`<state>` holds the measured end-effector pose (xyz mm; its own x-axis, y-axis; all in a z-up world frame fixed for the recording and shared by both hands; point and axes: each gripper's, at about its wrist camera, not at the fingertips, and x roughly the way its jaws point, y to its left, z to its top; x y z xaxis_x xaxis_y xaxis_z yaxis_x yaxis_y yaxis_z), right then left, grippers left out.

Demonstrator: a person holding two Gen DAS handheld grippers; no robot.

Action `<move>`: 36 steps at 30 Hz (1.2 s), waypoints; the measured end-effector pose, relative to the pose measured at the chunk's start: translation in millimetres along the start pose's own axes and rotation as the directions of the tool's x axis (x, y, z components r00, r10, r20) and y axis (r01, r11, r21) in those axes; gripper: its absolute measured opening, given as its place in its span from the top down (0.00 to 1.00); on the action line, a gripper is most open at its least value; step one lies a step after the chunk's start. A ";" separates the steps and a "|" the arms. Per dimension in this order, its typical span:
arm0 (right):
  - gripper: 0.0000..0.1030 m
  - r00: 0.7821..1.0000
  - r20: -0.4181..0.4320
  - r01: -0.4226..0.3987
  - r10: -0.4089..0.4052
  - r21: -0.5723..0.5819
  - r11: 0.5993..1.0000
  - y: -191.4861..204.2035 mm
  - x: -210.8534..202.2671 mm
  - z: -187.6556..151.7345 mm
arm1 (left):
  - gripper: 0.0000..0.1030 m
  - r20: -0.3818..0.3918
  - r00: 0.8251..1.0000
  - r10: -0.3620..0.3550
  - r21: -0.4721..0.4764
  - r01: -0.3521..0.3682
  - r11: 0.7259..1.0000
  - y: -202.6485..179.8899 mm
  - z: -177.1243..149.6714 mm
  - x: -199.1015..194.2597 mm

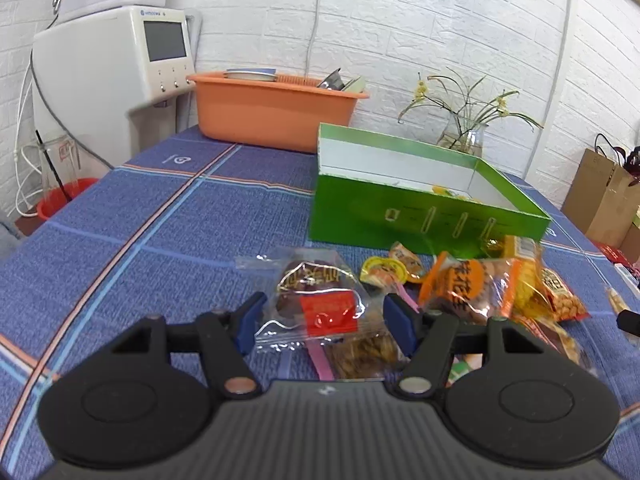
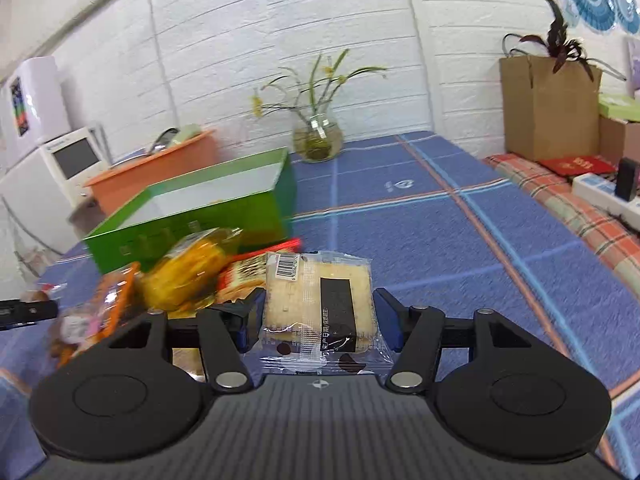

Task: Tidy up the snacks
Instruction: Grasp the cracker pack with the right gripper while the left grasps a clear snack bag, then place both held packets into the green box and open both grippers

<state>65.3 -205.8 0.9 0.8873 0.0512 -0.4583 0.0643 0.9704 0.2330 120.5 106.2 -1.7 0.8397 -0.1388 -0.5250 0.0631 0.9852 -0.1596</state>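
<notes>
My left gripper (image 1: 326,320) is shut on a clear packet of dark brown snack with a red label (image 1: 316,300), its blue pads against both sides. To its right lies a pile of orange and yellow snack packets (image 1: 480,288) on the blue checked tablecloth. Behind the pile stands an open green box (image 1: 400,216) with white inner walls. My right gripper (image 2: 318,320) is shut on a clear packet of pale crackers with a black stripe (image 2: 316,292). In the right wrist view the snack pile (image 2: 188,276) lies to the left, with the green box (image 2: 192,216) behind it.
An orange basin (image 1: 276,116) with dishes stands at the table's back, beside a white appliance (image 1: 120,72). A glass vase with a plant (image 2: 318,140) sits against the wall. Cardboard boxes (image 2: 548,104) and a power strip (image 2: 600,196) are to the right, off the table.
</notes>
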 end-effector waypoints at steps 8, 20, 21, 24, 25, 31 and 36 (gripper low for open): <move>0.07 0.990 -0.026 -0.143 0.142 -0.063 0.988 38.4 -9.4 -3.3 | 0.36 0.026 0.999 -0.030 0.034 0.029 0.999 -9.9 -3.4 -21.1; 0.07 0.961 -0.005 -0.276 0.276 -0.070 0.959 58.3 6.1 19.2 | 0.36 0.078 0.997 -0.020 0.058 0.016 0.998 -10.8 30.8 -10.1; 0.07 0.961 0.001 -0.277 0.278 -0.055 0.959 56.2 8.0 21.3 | 0.36 0.085 0.996 -0.019 0.053 0.015 0.998 -9.3 35.7 -8.9; 0.07 0.930 -0.012 -0.367 0.368 0.051 0.929 41.8 17.3 23.5 | 0.36 0.108 0.994 -0.022 0.056 0.016 0.998 -8.2 50.9 -0.2; 0.07 0.904 -0.025 -0.420 0.427 0.131 0.898 35.0 23.0 22.2 | 0.36 0.110 0.994 -0.027 0.056 0.021 0.998 -9.1 57.2 4.8; 0.07 0.862 -0.019 -0.469 0.506 0.348 0.812 23.5 49.3 33.1 | 0.36 0.104 0.991 -0.083 0.093 0.074 0.993 -32.7 94.7 44.0; 0.07 0.909 0.031 -0.403 0.415 0.306 0.862 26.0 60.0 68.6 | 0.36 0.076 0.986 -0.151 0.136 0.139 0.981 -62.1 116.7 74.8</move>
<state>151.6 -193.7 38.3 0.8477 0.4417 -0.2938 -0.1630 0.7439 0.6481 242.4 46.5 66.5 0.8593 -0.2775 -0.4297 0.2521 0.9607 -0.1164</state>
